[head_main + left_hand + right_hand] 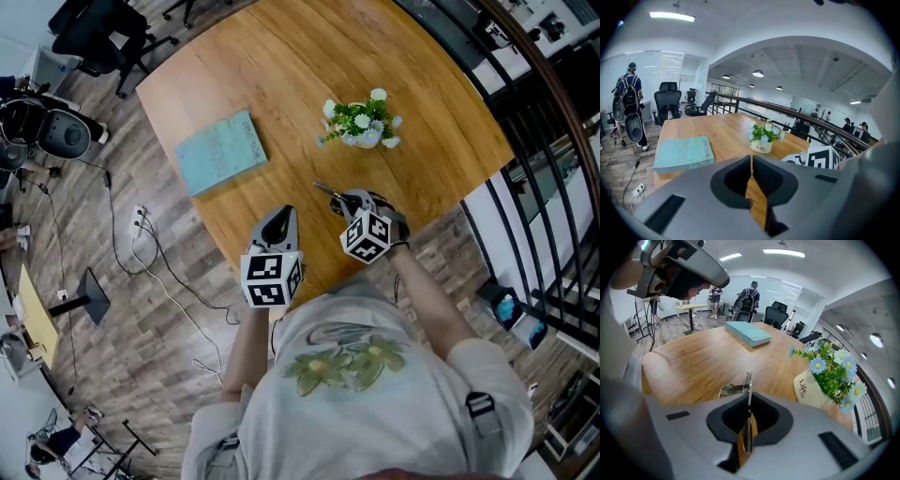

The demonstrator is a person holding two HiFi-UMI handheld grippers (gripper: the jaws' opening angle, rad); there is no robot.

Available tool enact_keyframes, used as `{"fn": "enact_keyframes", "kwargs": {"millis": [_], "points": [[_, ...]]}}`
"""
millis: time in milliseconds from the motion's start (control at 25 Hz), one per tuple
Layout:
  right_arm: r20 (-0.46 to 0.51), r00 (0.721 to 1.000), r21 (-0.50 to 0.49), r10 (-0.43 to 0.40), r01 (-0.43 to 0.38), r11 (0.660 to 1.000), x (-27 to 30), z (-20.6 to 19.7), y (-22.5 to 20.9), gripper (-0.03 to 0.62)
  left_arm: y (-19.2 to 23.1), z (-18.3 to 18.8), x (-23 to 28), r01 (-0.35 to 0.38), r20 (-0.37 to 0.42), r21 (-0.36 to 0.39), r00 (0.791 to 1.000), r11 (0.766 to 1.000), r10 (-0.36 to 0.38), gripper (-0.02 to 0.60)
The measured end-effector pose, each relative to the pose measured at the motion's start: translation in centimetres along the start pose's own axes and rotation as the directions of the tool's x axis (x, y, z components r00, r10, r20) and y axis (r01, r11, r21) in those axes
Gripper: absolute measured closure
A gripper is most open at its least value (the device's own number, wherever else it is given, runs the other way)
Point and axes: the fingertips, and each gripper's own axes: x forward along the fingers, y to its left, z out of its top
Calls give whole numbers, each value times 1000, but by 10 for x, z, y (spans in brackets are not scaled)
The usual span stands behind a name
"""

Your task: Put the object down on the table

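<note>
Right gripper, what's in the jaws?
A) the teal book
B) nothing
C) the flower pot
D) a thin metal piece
D: in the right gripper view, the right gripper has its jaws shut on a thin metal piece that sticks out past them.

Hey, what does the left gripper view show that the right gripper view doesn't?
Only the left gripper view: the left gripper, jaws together on nothing, and the other gripper's marker cube. Only the right gripper view: the right gripper, shut on a thin metal object that sticks out past its jaws. Both: the teal book, the flower pot and the wooden table they sit on.
</note>
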Motion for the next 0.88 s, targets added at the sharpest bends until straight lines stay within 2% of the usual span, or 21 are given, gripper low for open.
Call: {"fn": "enact_keyframes", "kwargs": {"millis": [240,440,880], "points": [[10,1000,18,10,-10,1000,1,-4,3,580,-1,-1,2,6,-4,2,1000,1000,-6,554],[7,998,25,56,-56,998,2,-5,11,549,-4,-3,4,11,-5,2,1000,1000,-11,554],[-7,995,27,96,-96,995,4,-8,24,509,-3,-6,1,11,-9,2,1000,1000,-11,554]]}}
